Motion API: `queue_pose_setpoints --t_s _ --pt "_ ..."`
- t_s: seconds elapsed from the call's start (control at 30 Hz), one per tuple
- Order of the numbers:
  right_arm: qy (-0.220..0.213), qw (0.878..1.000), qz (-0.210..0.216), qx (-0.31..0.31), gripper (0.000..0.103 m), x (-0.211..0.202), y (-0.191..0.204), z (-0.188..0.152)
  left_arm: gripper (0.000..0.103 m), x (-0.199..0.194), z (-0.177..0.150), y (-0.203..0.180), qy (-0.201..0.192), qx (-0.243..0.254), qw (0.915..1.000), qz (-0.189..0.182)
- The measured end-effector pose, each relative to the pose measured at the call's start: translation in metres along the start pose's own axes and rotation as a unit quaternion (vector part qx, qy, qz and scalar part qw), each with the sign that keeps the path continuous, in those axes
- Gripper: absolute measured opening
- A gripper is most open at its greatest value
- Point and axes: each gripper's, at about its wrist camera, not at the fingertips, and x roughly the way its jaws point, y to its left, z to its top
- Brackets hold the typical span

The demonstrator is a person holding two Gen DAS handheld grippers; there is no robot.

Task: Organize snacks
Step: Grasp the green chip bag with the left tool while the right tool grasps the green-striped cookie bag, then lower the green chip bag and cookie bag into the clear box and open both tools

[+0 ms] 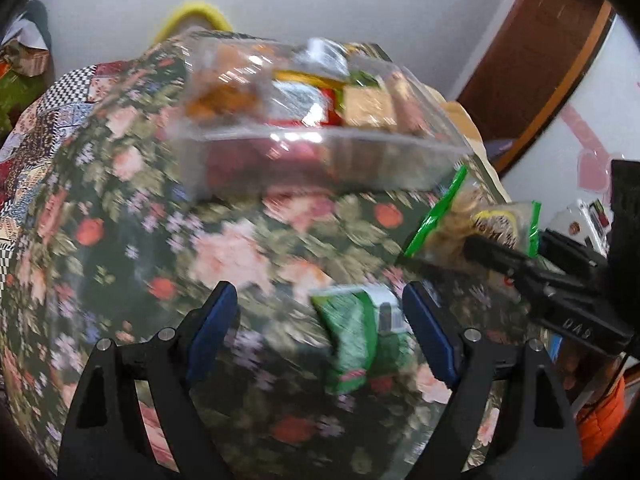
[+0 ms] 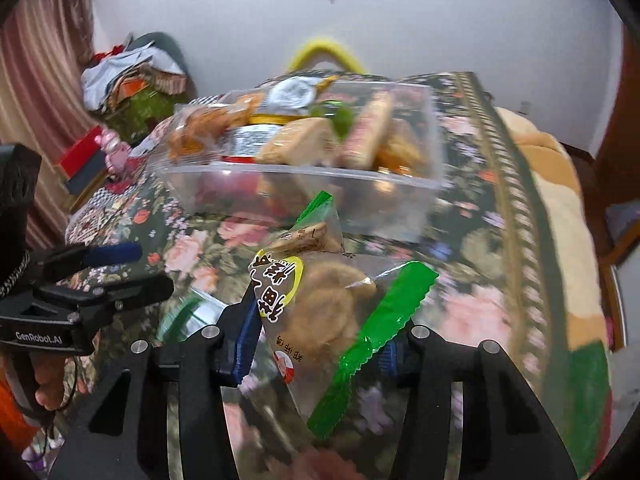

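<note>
Above the floral bed (image 2: 500,208), my right tool (image 2: 320,344) pinched a crinkly biscuit packet (image 2: 320,304), light and crushable, best held by its seam. Left tool (image 1: 320,320) gaped over a green packet (image 1: 352,336) near the clear box (image 2: 304,184).

Motion-blurred green packet (image 1: 352,340), label unreadable

Black grippers (image 1: 320,320) – blue pads (image 1: 212,328), silver screws – orange sleeve (image 2: 12,420)

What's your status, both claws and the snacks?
Right claw shut on pastry packet. Left claw open over green packet. Clear bin ahead, unobstructed.
</note>
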Motion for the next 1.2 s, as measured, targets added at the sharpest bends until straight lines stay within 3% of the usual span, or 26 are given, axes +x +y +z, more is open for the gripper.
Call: queue_pose_setpoints --t_s 0.13,0.27,0.33,0.4,0.5,0.8,1.2 --pt "-0.004 1.000 -0.007 0.012 0.046 -0.011 -0.010 -0.008 0.085 0.017 -0.013 -0.017 0.033 0.009 0.9994 0.000" --pt "-0.006 1.000 -0.008 0.018 0.046 -0.015 -0.014 -0.014 0.082 0.024 -0.024 -0.026 0.032 0.014 0.9991 0.023" --pt "-0.007 1.000 -0.007 0.021 0.046 -0.018 -0.017 -0.016 0.071 0.024 -0.027 -0.029 0.023 0.020 0.9990 0.034" --pt "-0.009 1.000 -0.005 0.024 0.046 -0.019 -0.017 -0.017 0.051 0.023 -0.028 -0.031 0.019 0.024 0.9989 0.034" --pt "-0.014 1.000 -0.002 0.026 0.046 -0.021 -0.017 -0.018 0.048 0.021 -0.028 -0.030 0.016 0.025 0.9990 0.032" --pt "-0.043 0.999 0.005 0.025 0.046 -0.031 -0.014 -0.005 0.047 -0.006 -0.006 -0.029 -0.020 0.033 0.9989 0.025" --pt "-0.099 0.995 -0.014 0.009 0.046 -0.031 -0.008 0.038 0.047 -0.036 0.066 -0.036 -0.110 0.041 0.9926 0.032"
